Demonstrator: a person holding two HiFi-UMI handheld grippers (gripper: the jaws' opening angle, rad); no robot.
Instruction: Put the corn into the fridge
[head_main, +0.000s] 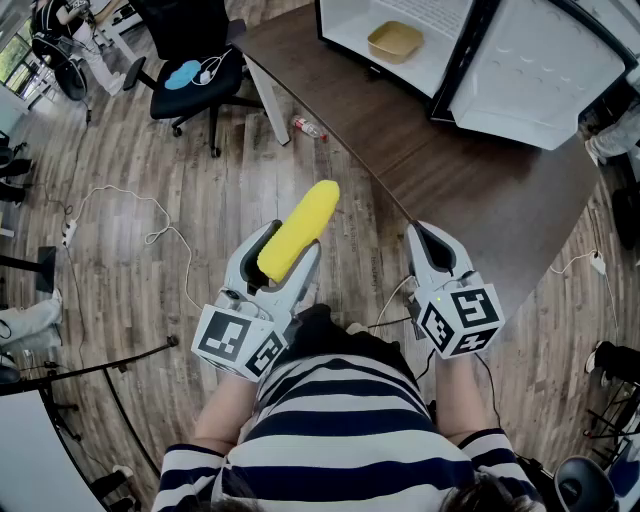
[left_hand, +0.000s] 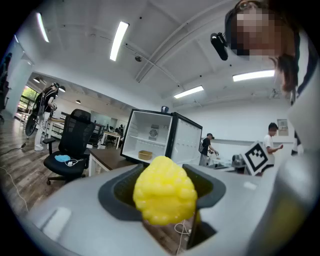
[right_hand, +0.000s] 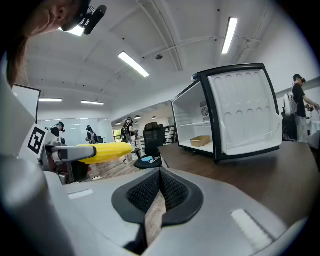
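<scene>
A yellow corn cob (head_main: 298, 229) sticks forward out of my left gripper (head_main: 285, 262), which is shut on it over the wooden floor. In the left gripper view the cob's tip (left_hand: 165, 189) fills the space between the jaws. My right gripper (head_main: 432, 256) is shut with nothing in it, at the near edge of the brown table (head_main: 470, 170). The small fridge (head_main: 480, 50) stands on the table's far side with its door (head_main: 545, 75) swung open to the right. A tan tray (head_main: 395, 41) lies inside it. In the right gripper view the corn (right_hand: 102, 151) shows at left and the fridge (right_hand: 225, 115) ahead.
A black office chair (head_main: 195, 70) with a blue item on its seat stands at the back left. A small bottle (head_main: 309, 127) lies on the floor by a table leg. White cables (head_main: 150, 225) trail across the floor. People stand far off in the room.
</scene>
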